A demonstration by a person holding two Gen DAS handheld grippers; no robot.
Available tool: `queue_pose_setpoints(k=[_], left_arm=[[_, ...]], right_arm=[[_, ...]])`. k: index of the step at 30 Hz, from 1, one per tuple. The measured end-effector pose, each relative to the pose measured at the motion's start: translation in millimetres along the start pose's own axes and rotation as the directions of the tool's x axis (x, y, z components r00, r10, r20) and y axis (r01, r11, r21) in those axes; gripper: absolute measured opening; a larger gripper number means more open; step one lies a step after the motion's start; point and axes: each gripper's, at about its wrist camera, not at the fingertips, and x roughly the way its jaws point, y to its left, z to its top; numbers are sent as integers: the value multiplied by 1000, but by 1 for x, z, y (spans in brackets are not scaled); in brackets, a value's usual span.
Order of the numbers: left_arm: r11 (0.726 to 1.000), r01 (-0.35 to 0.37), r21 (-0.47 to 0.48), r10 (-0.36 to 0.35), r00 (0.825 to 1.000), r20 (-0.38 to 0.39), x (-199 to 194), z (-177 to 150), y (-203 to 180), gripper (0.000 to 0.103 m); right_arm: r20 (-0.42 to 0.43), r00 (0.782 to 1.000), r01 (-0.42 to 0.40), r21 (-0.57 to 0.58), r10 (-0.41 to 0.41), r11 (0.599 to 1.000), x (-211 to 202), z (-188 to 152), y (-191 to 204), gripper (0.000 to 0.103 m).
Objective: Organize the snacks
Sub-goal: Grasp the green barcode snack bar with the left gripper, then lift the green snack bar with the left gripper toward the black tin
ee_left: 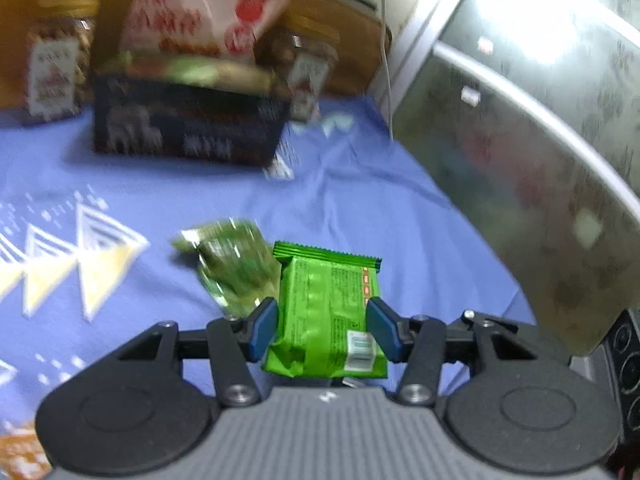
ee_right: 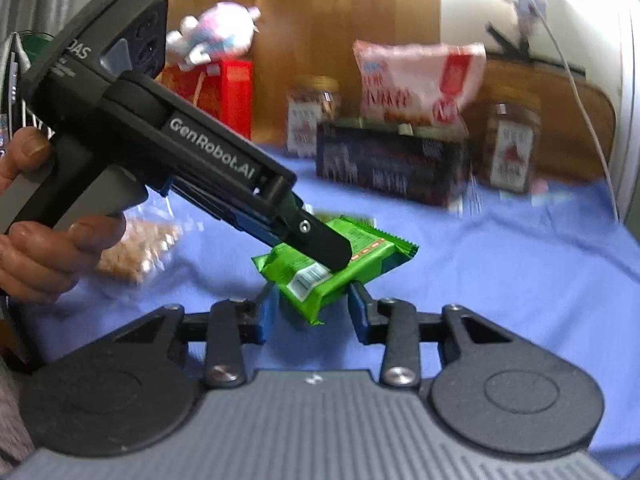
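We see a surface draped in a blue cloth [ee_left: 360, 184] with white and yellow triangles [ee_left: 92, 256] printed left of the fingers. Ahead of the fingers stands a wooden board [ee_right: 340, 20], brown and grained. To the right of it rises a pale wall [ee_right: 500, 12], with a thin white cord [ee_right: 576, 92] hanging down. Bright light glares off a metal panel [ee_left: 520, 140] at right.

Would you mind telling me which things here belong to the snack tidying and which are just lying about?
Part of the job:
green snack packet, held in the left gripper
second green packet on the cloth
dark box holding snacks
pink bag
nut jars
clear bag of nuts

Just lying about:
plush toy
red box
white cable
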Motion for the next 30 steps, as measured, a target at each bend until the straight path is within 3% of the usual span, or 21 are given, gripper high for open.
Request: queue_pose_setpoints(k=[5, 10, 19, 30], left_arm=[[997, -74, -10, 75, 992, 97, -23, 10, 11, 49], [990, -103, -101, 115, 986, 123, -30, 18, 42, 49], [981, -124, -150, 143, 981, 129, -21, 30, 69, 49], [974, -139, -181, 157, 983, 92, 4, 35, 86, 49]], right_arm=[[24, 999, -41, -63, 43, 997, 23, 23, 8, 40], [30, 996, -78, -126, 82, 989, 46, 36, 23, 40], [4, 995, -97, -160, 99, 982, 70, 44, 26, 40], [-43, 994, -106, -123, 101, 987, 99, 41, 17, 40]])
